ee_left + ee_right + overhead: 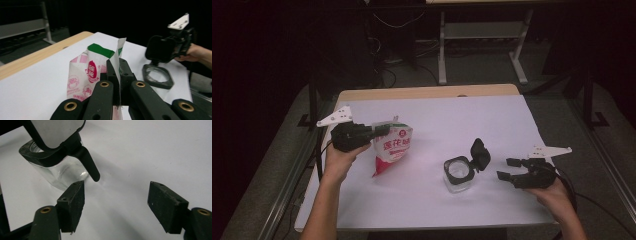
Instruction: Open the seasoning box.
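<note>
A white snack bag point(393, 146) with red print and a green corner hangs tilted above the table's left side. My left gripper point(381, 132) is shut on its top edge. In the left gripper view the bag point(83, 72) droops away beyond the jaws, and the thin top flap is pinched between the left gripper's point(116, 68) pads. A small clear glass jar point(458, 176) stands right of centre, its black hinged lid point(480, 153) flipped up. My right gripper point(508, 169) rests open just right of the jar. In the right gripper view the jar point(60, 173) lies beyond the open right gripper point(116, 195), nothing between the fingers.
A white sheet point(462, 115) covers the wooden table point(427, 92), whose bare far edge shows. Behind the table, metal desk legs point(442, 50) and cables stand on the dark floor. From the left gripper view the jar point(157, 76) and the right gripper point(181, 41) are far off.
</note>
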`<state>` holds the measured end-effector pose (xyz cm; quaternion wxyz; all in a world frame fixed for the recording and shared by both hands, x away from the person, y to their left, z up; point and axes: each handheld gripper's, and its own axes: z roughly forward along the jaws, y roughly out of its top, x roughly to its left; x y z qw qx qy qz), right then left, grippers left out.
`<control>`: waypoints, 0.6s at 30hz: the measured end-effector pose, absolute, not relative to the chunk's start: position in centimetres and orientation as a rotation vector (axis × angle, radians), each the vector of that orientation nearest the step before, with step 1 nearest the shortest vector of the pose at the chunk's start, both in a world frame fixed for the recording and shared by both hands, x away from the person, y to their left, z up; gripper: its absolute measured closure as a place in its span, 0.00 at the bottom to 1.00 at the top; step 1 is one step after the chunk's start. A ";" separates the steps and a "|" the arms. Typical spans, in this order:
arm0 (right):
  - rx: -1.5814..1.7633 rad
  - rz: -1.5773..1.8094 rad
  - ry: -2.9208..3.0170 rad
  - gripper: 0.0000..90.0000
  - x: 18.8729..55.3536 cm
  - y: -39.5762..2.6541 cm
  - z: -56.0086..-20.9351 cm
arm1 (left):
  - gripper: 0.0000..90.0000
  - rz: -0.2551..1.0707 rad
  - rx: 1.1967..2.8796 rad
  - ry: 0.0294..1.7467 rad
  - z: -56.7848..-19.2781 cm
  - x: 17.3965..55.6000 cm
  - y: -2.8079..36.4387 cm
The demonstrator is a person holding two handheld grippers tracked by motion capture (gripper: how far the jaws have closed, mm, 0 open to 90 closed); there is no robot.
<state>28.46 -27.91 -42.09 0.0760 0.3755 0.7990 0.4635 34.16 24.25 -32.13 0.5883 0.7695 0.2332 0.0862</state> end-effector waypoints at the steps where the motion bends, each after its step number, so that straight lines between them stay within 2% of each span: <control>1: 1.120 1.389 2.394 0.35 28.4 -28.0 -42.0 | 1.00 0.199 1.793 0.543 -32.1 34.1 24.2; 4: 1.121 1.410 2.388 0.38 28.2 -28.1 -41.7 | 1.00 0.192 1.791 0.540 -31.8 33.9 24.2; 7: 1.110 1.420 2.385 0.46 27.8 -28.2 -41.4 | 1.00 0.179 1.779 0.530 -31.6 33.8 24.2; 16: 1.076 1.389 2.411 0.95 26.3 -27.8 -40.4 | 1.00 0.175 1.799 0.503 -30.7 33.4 23.4; 17: 1.074 1.386 2.414 1.00 26.2 -27.7 -40.3 | 1.00 0.175 1.798 0.504 -30.7 33.4 23.4; 18: 1.073 1.389 2.416 1.00 26.2 -27.6 -40.3 | 1.00 0.169 1.793 0.502 -30.6 33.4 23.4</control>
